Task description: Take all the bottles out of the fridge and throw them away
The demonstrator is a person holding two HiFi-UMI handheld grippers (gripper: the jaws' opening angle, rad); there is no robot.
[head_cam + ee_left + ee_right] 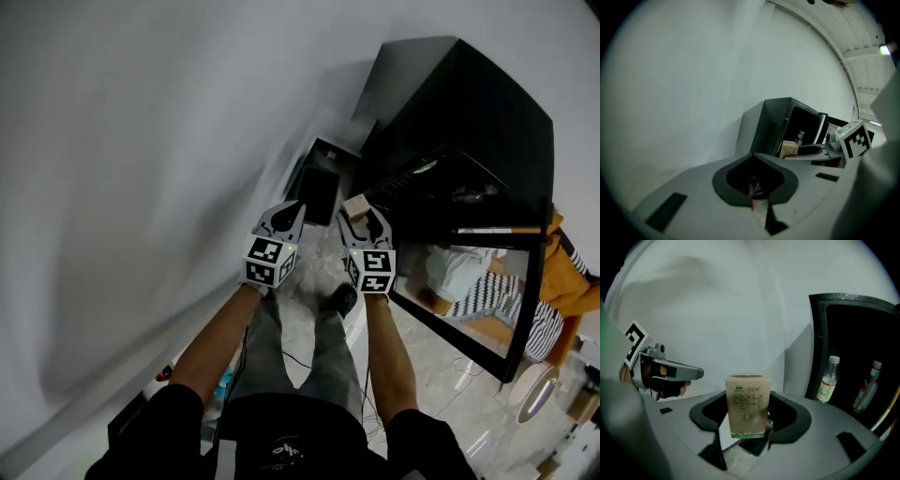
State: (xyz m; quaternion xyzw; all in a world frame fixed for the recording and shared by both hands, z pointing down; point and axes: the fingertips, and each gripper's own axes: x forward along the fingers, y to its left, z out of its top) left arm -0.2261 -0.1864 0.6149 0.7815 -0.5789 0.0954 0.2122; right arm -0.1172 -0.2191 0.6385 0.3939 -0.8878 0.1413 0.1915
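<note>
My right gripper [362, 217] is shut on a beige milk carton [746, 405], held upright between its pads; the same carton [354, 205] shows in the head view. Beside it my left gripper [296, 206] is shut with nothing in it, its tips meeting [752, 156]. The black fridge [469, 122] stands open ahead on the right. Inside it are a clear bottle with a white cap [828, 380] and a second bottle [865, 389]. From the left gripper view one bottle [800, 137] shows in the fridge, behind the carton [790, 148].
The fridge's glass door [478, 300] swings out to the right over the pale tiled floor. A dark box-like thing [319, 192] sits on the floor just beyond the grippers, against the white wall [141, 141]. My legs and shoes [339, 298] are below.
</note>
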